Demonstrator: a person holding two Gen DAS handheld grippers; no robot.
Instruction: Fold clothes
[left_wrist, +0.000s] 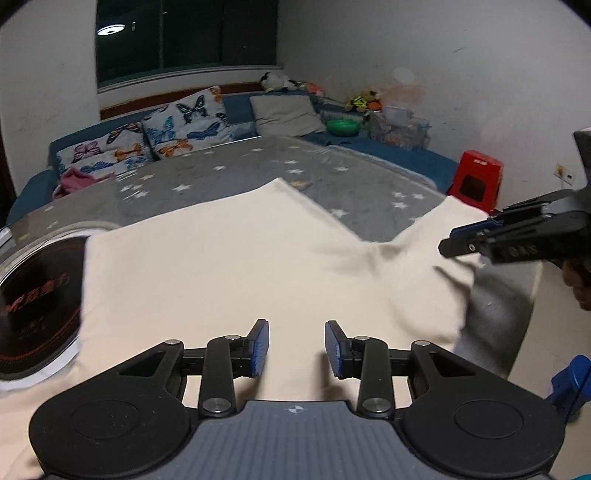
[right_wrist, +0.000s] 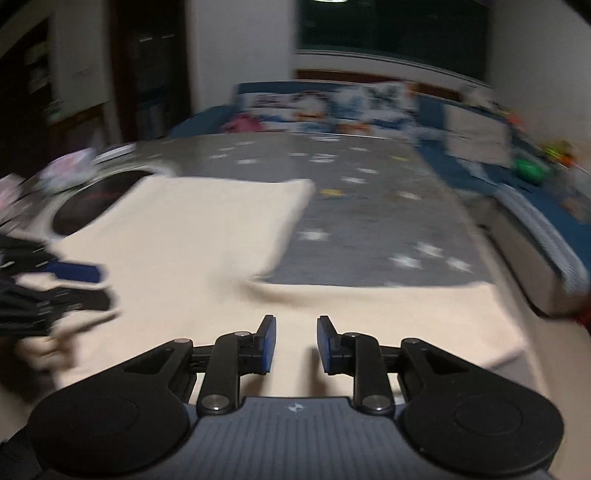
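Observation:
A cream garment (left_wrist: 229, 266) lies spread flat on a grey star-patterned table cover (left_wrist: 236, 177), one sleeve reaching to the right edge. My left gripper (left_wrist: 296, 347) is open and empty just above the garment's near part. My right gripper (right_wrist: 296, 341) is open and empty over the garment (right_wrist: 207, 236) near its hem. In the left wrist view the right gripper (left_wrist: 458, 243) comes in from the right beside the sleeve. In the right wrist view, which is blurred, the left gripper (right_wrist: 85, 284) shows at the left edge.
A round black induction cooker (left_wrist: 40, 295) sits at the table's left, partly under the garment. Behind is a blue sofa (left_wrist: 388, 147) with butterfly cushions (left_wrist: 184, 118), a green bowl (left_wrist: 343, 126) and toys. A red stool (left_wrist: 476, 177) stands at the right.

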